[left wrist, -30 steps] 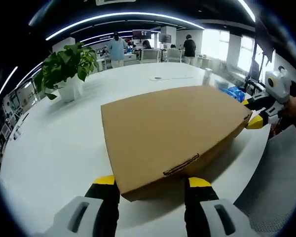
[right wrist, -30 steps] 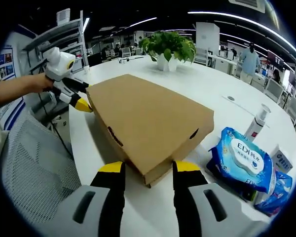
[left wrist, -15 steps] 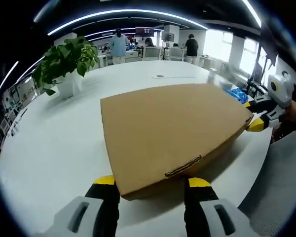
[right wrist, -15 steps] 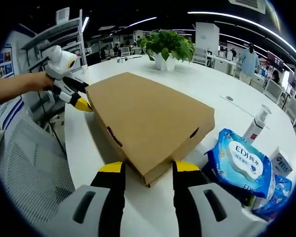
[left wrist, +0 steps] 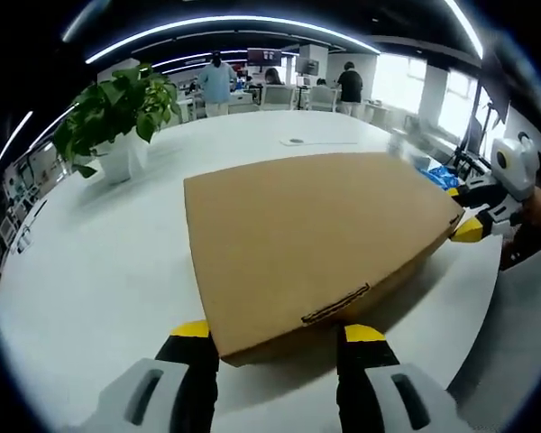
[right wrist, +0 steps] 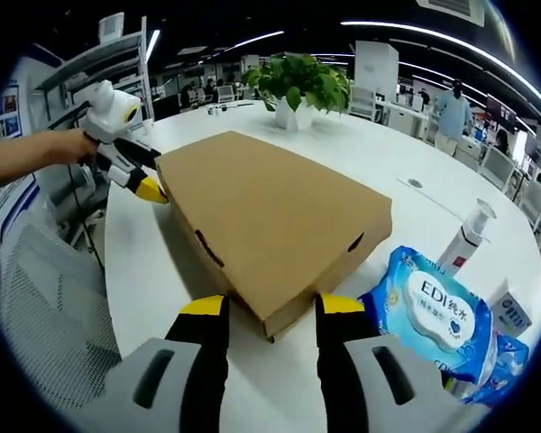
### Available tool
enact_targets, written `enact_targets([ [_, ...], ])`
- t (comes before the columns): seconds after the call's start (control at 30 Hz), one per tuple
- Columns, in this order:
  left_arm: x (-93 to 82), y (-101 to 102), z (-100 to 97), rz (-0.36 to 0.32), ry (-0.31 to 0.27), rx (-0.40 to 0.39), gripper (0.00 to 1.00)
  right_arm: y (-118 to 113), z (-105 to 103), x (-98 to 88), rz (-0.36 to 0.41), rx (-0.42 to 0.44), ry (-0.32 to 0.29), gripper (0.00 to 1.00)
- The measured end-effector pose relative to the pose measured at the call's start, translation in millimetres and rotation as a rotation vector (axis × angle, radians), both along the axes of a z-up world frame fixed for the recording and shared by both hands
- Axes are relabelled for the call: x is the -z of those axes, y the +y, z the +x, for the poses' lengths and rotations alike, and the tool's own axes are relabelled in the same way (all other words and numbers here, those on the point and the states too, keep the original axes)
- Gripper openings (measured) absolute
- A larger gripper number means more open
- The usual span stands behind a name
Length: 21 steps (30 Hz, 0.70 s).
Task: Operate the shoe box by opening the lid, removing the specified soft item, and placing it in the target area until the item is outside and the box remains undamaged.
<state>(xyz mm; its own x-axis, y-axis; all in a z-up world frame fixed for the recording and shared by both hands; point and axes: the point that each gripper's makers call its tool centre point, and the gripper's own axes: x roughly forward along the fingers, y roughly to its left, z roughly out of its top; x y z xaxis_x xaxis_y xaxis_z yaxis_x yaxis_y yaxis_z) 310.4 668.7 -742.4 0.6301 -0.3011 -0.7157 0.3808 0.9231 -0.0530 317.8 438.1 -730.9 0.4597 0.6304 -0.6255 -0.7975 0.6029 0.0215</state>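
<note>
— 2 grippers, 1 closed shoe box (left wrist: 316, 239): which step is this?

— The first one, by my reading. The lid lies flat and shut on the white table (left wrist: 90, 271), so the soft item inside is hidden and nothing is in any target area yet.

— How do the grippers stand?

— The left gripper (left wrist: 278, 336) has its jaws spread, straddling a corner of the box near the lid's front tab. The right gripper (right wrist: 261, 308) is likewise spread, astride the opposite corner. Neither is clamped on cardboard. In the right gripper view, a hand (right wrist: 68, 144) holds the left gripper level at the box's far corner.

— And next?

— Probably catch the lid's edge and lift it gently, without tearing it. The wet wipes pack (right wrist: 433, 307) and pump bottle (right wrist: 463, 236) sit just beside the box.
</note>
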Motion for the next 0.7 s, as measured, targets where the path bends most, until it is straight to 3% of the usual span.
enact_targets([
  [0.43,1.9,-2.7,24.8,-0.001,0.009,0.003,0.53,-1.5,20.3,12.9,-0.029,0.023,0.03,0.33],
  [0.7,2.3,-3.7,37.8,-0.009,0.012,-0.003,0.53,-3.3,37.3,12.1,-0.037,0.03,0.011,0.33],
])
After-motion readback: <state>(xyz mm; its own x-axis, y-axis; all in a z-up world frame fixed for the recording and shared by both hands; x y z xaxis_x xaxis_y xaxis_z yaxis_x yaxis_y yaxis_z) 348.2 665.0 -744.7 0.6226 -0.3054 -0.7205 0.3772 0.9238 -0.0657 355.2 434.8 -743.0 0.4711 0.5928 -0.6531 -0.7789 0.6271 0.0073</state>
